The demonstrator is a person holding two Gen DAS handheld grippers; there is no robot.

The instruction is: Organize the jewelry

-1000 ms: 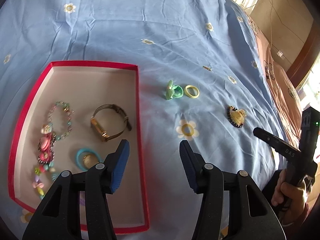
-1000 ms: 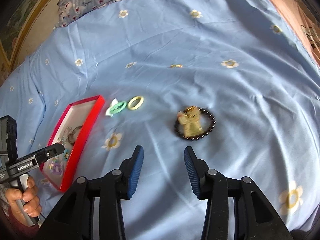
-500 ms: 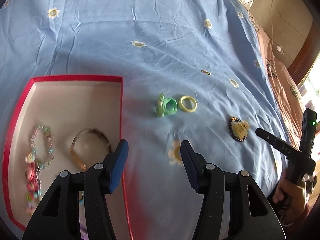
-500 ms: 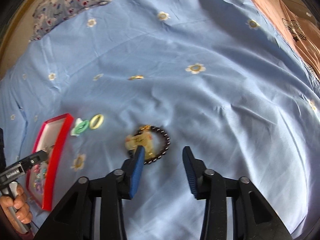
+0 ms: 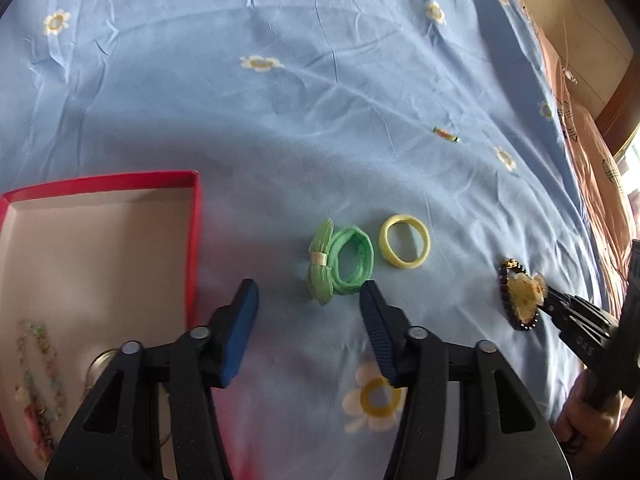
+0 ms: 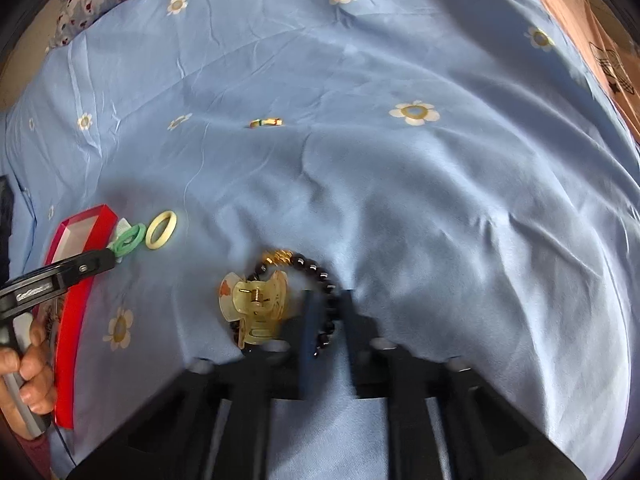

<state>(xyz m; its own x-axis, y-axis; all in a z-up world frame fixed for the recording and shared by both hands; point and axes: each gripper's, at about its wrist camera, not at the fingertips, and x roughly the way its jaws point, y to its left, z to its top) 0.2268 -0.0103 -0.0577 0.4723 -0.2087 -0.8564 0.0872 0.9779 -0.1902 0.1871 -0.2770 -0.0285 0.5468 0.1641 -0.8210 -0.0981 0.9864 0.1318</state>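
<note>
Bracelet (image 6: 320, 276) pinched by right fingers (image 6: 310, 332).
Left fingers (image 5: 240, 332) spread; scrunchie (image 5: 340, 266) seen just ahead.

The sheet (image 5: 320, 100) was pale blue, dotted with white daisies with yellow centres. The box (image 5: 194, 232) showed a red rim and a cream inside. One hair tie (image 5: 348, 266) was mint green, the ring (image 5: 404, 246) beside it soft yellow. The bracelet (image 6: 316, 270) ran black beads with a gold patch, the claw clip (image 6: 256, 304) a translucent amber-yellow. The pads (image 5: 240, 332) were dark blue on black.
</note>
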